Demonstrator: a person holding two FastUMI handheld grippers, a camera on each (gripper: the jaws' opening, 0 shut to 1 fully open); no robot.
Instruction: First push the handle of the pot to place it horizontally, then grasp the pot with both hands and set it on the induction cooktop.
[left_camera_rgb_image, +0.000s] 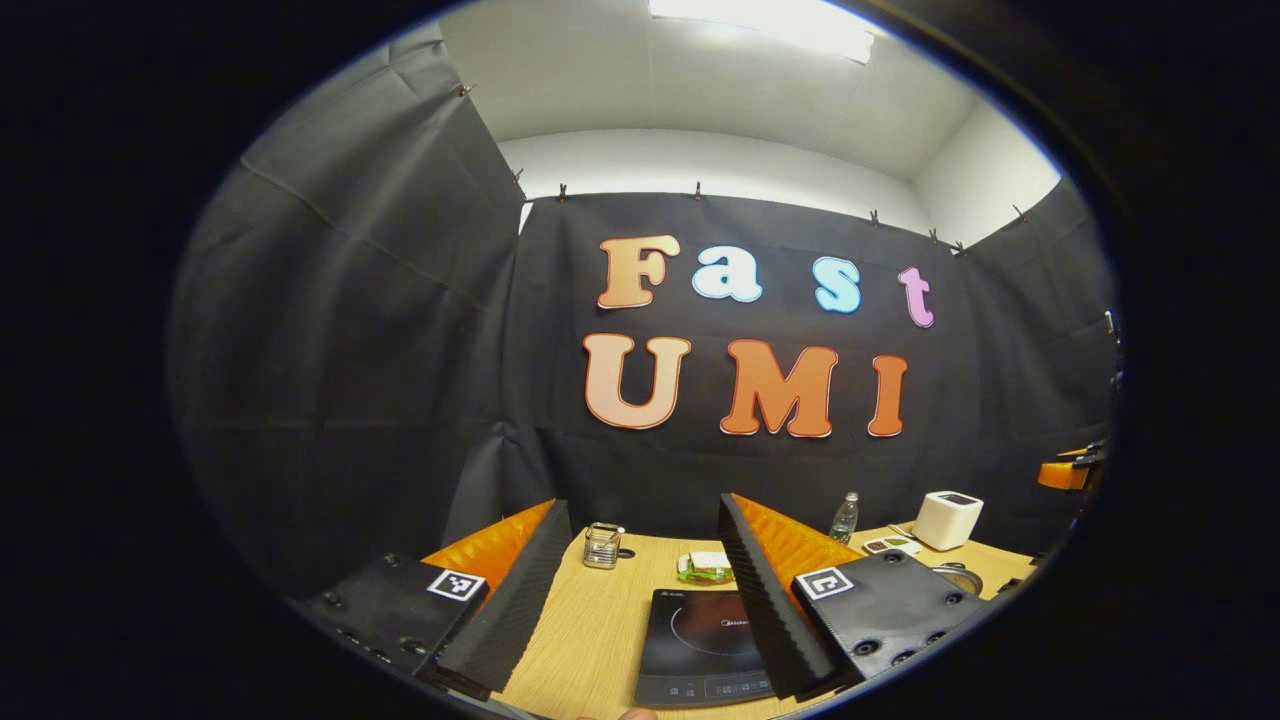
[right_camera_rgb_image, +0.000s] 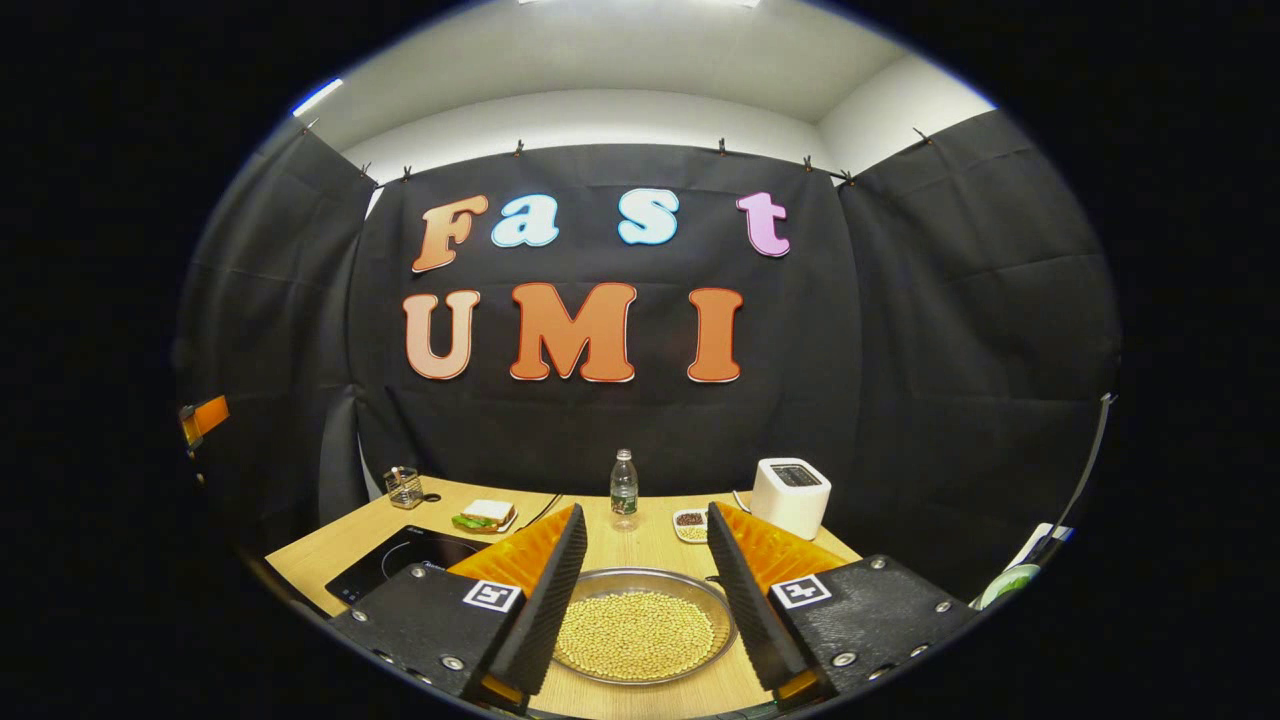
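Both tools, left tool (left_camera_rgb_image: 640, 610) and right tool (right_camera_rgb_image: 640, 590), hang released above the desk (right_camera_rgb_image: 640, 535). The pot's handle needs a gentle sideways push; the induction cooktop (left_camera_rgb_image: 700, 640) waits.

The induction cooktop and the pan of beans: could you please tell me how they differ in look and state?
The induction cooktop is a flat, dark, rectangular slab with nothing on it; the pan of beans is a round, shiny metal dish filled with pale beans. The cooktop lies ahead of the left gripper, the pan ahead of the right gripper. Both rest on the wooden table.
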